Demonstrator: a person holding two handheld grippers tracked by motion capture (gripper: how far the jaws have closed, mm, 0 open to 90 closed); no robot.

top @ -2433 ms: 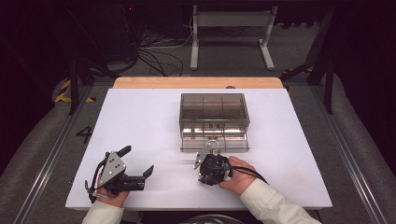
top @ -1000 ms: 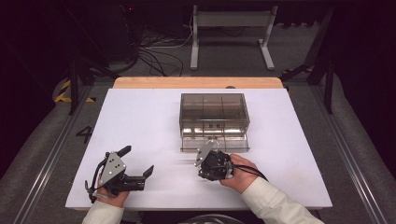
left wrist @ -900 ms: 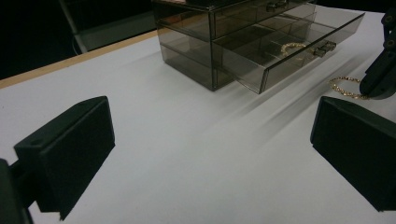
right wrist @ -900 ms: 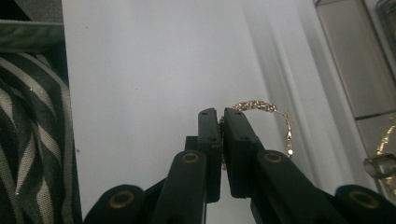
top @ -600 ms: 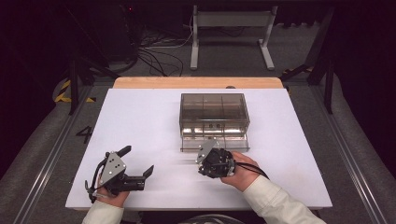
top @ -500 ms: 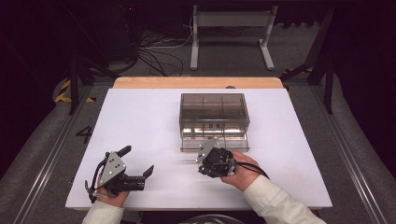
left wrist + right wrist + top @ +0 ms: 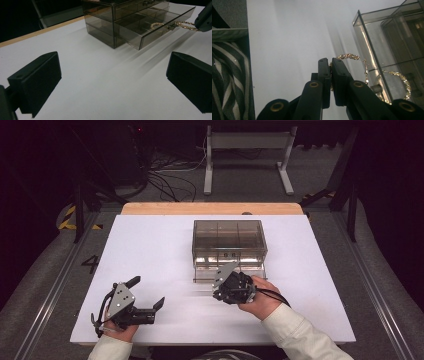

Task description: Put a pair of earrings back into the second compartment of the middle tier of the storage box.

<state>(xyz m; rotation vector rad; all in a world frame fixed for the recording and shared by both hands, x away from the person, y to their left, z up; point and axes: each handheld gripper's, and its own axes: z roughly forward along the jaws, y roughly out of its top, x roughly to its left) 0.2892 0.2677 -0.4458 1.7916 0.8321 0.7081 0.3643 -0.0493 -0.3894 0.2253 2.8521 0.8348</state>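
Lifted a bit since earlier pics: right gripper point(image 7: 226, 279) w/ wrist tipped up at front of smoked acrylic drawer box point(image 7: 227, 237); left gripper point(image 7: 146, 294) unmoved near table's front-left, jaws spread wide over bare white table point(image 7: 150, 245), nothing between them; same wide gap seen in left gripper view point(image 7: 110, 82). Right gripper point(image 7: 330, 67) jaws closed tight, pinching gold chain point(image 7: 348, 57) close to one end; rest of chain looping away from jaw tips over front edge of pulled-out bottom drawer point(image 7: 160, 25), part draped inside drawer, part hanging in air; in left gripper view gold chain point(image 7: 180, 23) strung from drawer front toward right gripper at pic's top-right corner. Handling, as judged: very light, fully limp, no stiffness at all; sags and swings w/ any quick move; fine links smooth and slippery, prone to sliding out of flat pads unless squeezed firmly; thin enough to snag on drawer lip or small clasp-like piece near mid-length, so risk of a kink or jerked drawer if yanked. Best hold prob. as now: several bunched links across pad centre, not a single link at pad edge; slow straight lift till tail clears drawer wall; no need for second gripper unless box slides.
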